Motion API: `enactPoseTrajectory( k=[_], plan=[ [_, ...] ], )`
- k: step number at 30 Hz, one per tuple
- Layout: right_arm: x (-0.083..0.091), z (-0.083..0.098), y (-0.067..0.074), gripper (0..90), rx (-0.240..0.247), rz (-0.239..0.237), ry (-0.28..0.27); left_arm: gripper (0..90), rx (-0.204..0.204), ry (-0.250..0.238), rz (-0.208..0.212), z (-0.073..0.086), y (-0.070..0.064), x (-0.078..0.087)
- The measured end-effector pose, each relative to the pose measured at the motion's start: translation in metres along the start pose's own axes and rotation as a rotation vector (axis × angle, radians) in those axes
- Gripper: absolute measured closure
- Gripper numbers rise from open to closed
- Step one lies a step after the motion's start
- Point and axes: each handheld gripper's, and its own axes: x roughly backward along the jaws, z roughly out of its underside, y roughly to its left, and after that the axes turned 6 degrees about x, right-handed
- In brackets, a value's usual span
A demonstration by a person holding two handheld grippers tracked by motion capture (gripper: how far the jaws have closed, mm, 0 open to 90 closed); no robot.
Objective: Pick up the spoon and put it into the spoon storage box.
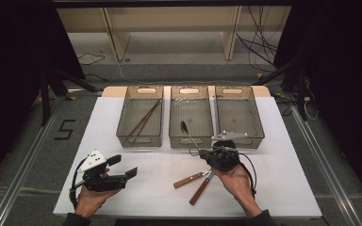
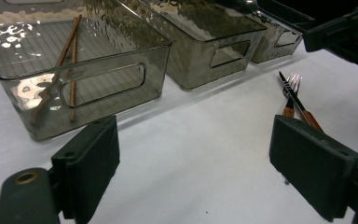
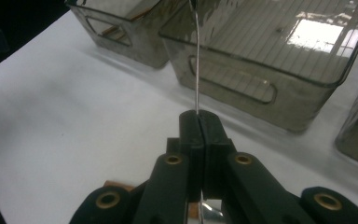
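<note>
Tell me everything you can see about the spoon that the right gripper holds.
The spoon is slim, shiny metal with a small oval bowl and a long, thin handle. The right gripper is shut on the handle's end, its fingers pressed together around it. The spoon is held off the table, its bowl over the middle bin, above that bin's near wall.

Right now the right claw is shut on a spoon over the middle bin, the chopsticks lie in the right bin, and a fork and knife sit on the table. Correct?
One slip: the chopsticks lie in the left bin, as the high view shows. The rest holds: the right claw is shut on the spoon over the middle bin, and the fork and knife sit on the table.
</note>
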Motion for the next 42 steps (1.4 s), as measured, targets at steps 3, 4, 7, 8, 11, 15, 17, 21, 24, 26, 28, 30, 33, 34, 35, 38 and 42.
enactPoseTrajectory(
  k=[3,4,7,8,11,15,17,21,24,26,28,30,33,34,35,38,42],
  plan=[
    [-0.003,-0.007,-0.005,90.0,-0.007,0.01,-0.006,15.8,-0.001,0.0,-0.002,0.0,0.0,0.0],
    [-0.004,-0.01,-0.006,90.0,-0.011,0.011,-0.005,15.8,0.0,0.001,-0.002,0.0,0.0,0.0],
    [-0.007,-0.018,-0.011,90.0,-0.013,0.021,-0.011,15.7,0.0,-0.001,0.0,0.0,0.0,0.0],
    [-0.007,-0.02,-0.012,90.0,-0.012,0.026,-0.011,15.7,-0.002,0.0,0.0,0.0,0.0,0.0],
    [-0.01,-0.028,-0.016,90.0,-0.011,0.039,-0.017,15.8,-0.002,-0.003,0.001,0.0,0.0,0.0],
    [-0.014,-0.037,-0.022,90.0,-0.018,0.053,-0.02,15.8,0.002,-0.007,0.004,0.0,0.0,0.0],
    [-0.016,-0.041,-0.025,90.0,-0.022,0.058,-0.02,15.7,0.002,-0.006,0.004,0.0,0.001,0.0],
    [-0.021,-0.048,-0.03,90.0,-0.033,0.066,-0.021,15.7,0.001,-0.006,0.004,0.0,0.001,0.0],
    [-0.025,-0.054,-0.032,90.0,-0.038,0.068,-0.018,15.7,0.002,-0.007,0.005,0.0,0.001,0.0],
    [-0.027,-0.057,-0.033,90.0,-0.041,0.067,-0.019,15.7,0.002,-0.009,0.006,0.001,0.001,0.0],
    [-0.03,-0.06,-0.034,90.0,-0.041,0.073,-0.018,15.7,0.002,-0.009,0.006,0.001,0.001,0.0],
    [-0.032,-0.062,-0.034,90.0,-0.042,0.073,-0.018,15.7,0.006,-0.013,0.006,0.001,0.001,0.0],
    [-0.034,-0.066,-0.035,90.0,-0.043,0.078,-0.017,15.7,0.004,-0.015,0.006,0.001,0.001,0.0],
    [-0.035,-0.068,-0.035,90.0,-0.045,0.082,-0.017,15.7,0.004,-0.015,0.006,0.001,0.001,0.0],
    [-0.036,-0.069,-0.036,90.0,-0.046,0.081,-0.017,15.7,0.004,-0.014,0.006,0.001,0.001,0.0],
    [-0.04,-0.073,-0.038,90.0,-0.05,0.089,-0.011,15.7,0.004,-0.014,0.006,0.001,0.001,0.0],
    [-0.046,-0.076,-0.04,90.0,-0.055,0.098,-0.003,15.7,0.008,-0.013,0.009,0.001,0.001,0.0]
  ],
)
